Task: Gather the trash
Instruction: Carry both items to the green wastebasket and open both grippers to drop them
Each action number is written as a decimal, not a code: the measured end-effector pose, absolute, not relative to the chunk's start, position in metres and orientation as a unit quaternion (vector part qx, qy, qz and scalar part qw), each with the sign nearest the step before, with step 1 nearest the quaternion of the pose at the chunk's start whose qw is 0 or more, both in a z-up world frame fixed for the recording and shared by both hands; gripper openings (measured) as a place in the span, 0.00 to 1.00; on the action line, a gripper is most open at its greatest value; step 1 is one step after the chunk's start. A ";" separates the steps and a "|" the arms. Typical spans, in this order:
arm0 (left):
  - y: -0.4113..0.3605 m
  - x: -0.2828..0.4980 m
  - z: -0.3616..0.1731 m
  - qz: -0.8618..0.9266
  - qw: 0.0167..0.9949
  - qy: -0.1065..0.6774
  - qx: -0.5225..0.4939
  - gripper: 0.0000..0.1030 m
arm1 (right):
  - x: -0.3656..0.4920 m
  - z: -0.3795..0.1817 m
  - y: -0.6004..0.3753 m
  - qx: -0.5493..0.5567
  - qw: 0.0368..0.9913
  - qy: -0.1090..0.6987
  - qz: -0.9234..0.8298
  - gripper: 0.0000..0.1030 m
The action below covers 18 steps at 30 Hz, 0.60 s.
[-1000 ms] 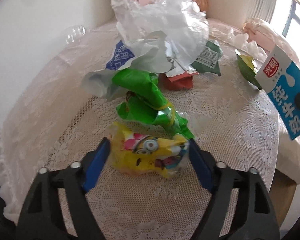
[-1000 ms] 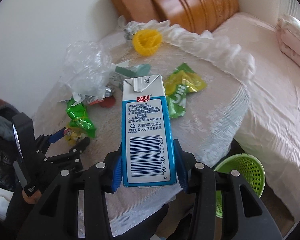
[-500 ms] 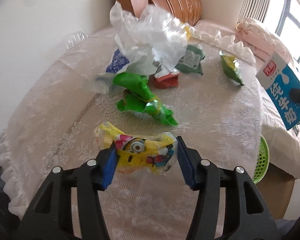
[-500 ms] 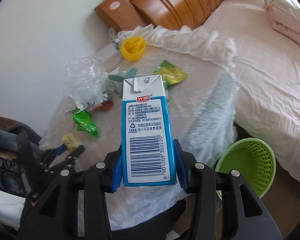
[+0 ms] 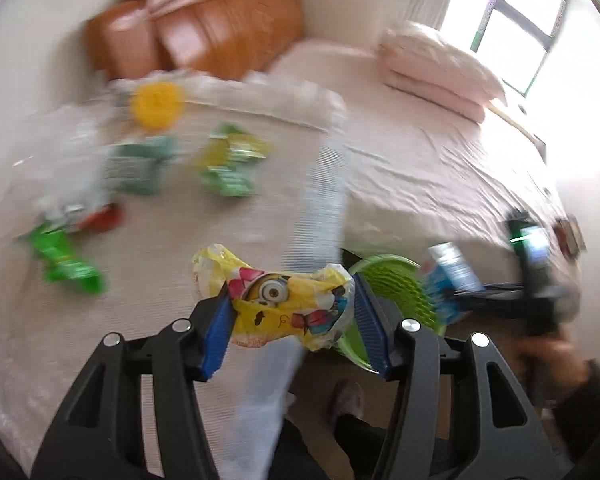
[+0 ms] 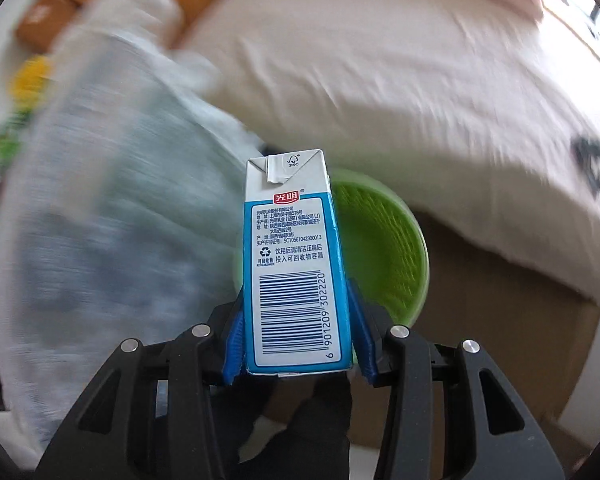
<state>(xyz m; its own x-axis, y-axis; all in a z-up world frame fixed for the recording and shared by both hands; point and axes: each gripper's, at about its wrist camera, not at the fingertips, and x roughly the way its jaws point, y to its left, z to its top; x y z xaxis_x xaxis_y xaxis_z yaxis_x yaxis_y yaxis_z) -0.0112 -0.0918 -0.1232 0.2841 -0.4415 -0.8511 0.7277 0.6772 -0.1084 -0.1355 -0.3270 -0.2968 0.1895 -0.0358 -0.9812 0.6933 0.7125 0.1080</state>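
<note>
Pointing steeply down, right gripper point(image 6: 296, 344) clamps milk carton point(image 6: 292, 264) over green basket point(image 6: 384, 248) — left gripper point(image 5: 290, 320) pinches yellow wrapper point(image 5: 284, 304).

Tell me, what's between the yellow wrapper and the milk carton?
The green basket: in the left wrist view it shows between the wrapper in the left gripper and the carton.

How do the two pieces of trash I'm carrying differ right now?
The milk carton is a stiff, straight-sided blue and white box; the yellow wrapper is soft and crumpled. The carton stands lengthwise out of the right gripper, in front of the green basket; the wrapper lies crosswise in the left gripper, at the table edge. Both are clamped between blue fingers, off the table.
</note>
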 end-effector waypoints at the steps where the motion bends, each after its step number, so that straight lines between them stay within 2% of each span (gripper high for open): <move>1: -0.104 -0.019 -0.127 -0.378 0.782 0.470 0.157 0.52 | -0.140 -0.321 -0.334 0.291 0.703 0.597 -0.255 0.44; 6: -0.157 -0.053 -0.146 -0.394 0.757 0.485 0.191 0.52 | -0.147 -0.388 -0.348 0.299 0.671 0.632 -0.248 0.45; 8: -0.172 -0.061 -0.154 -0.392 0.752 0.491 0.202 0.52 | -0.147 -0.394 -0.350 0.299 0.668 0.637 -0.240 0.54; 9: -0.180 -0.066 -0.159 -0.391 0.748 0.496 0.204 0.52 | -0.149 -0.394 -0.350 0.301 0.668 0.639 -0.235 0.68; 10: -0.186 -0.069 -0.163 -0.391 0.744 0.501 0.206 0.52 | -0.149 -0.393 -0.353 0.301 0.670 0.638 -0.233 0.77; 13: -0.202 -0.080 -0.175 -0.389 0.735 0.513 0.213 0.52 | -0.153 -0.370 -0.360 0.283 0.689 0.624 -0.236 0.88; 18: -0.230 -0.096 -0.194 -0.396 0.716 0.529 0.225 0.53 | -0.187 -0.304 -0.373 0.263 0.720 0.588 -0.258 0.94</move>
<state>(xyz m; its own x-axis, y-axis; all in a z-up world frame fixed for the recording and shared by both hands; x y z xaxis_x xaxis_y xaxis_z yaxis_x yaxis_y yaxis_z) -0.0961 -0.2298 -0.1941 0.1269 -0.3289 -0.9358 0.8046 0.5859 -0.0968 -0.1866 -0.3732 -0.3038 0.1754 -0.0623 -0.9825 0.6800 0.7294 0.0751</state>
